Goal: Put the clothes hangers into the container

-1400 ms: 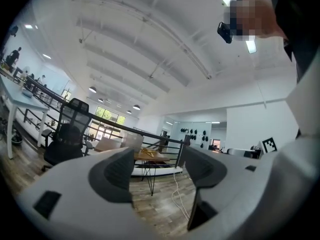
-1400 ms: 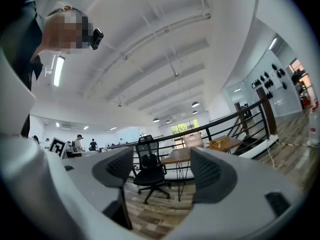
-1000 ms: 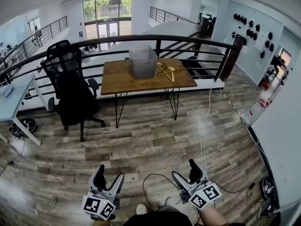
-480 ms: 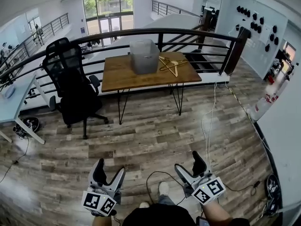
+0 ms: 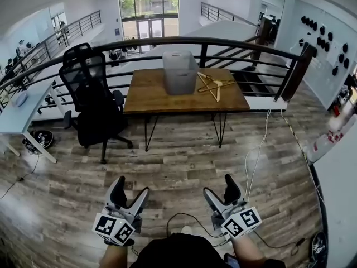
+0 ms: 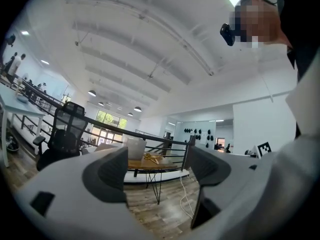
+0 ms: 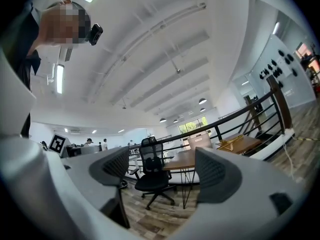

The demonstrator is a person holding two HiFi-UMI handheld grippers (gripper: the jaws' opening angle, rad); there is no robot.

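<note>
- Head view: hangers (image 5: 213, 85) are lying on the table (image 5: 150, 96), just beside the container (image 5: 179, 71), which is standing at the table's middle. A chair (image 5: 92, 102) is standing at the table's left end. The left gripper (image 5: 129, 190) and right gripper (image 5: 220, 191) are hovering well apart from the table.
- Left gripper view: the jaws are standing wide apart, having just been opening. They are gripping nothing, and the table is showing far off between them.
- Right gripper view: the jaws are spread and pinching nothing, with the table's left end showing in the gap.
</note>
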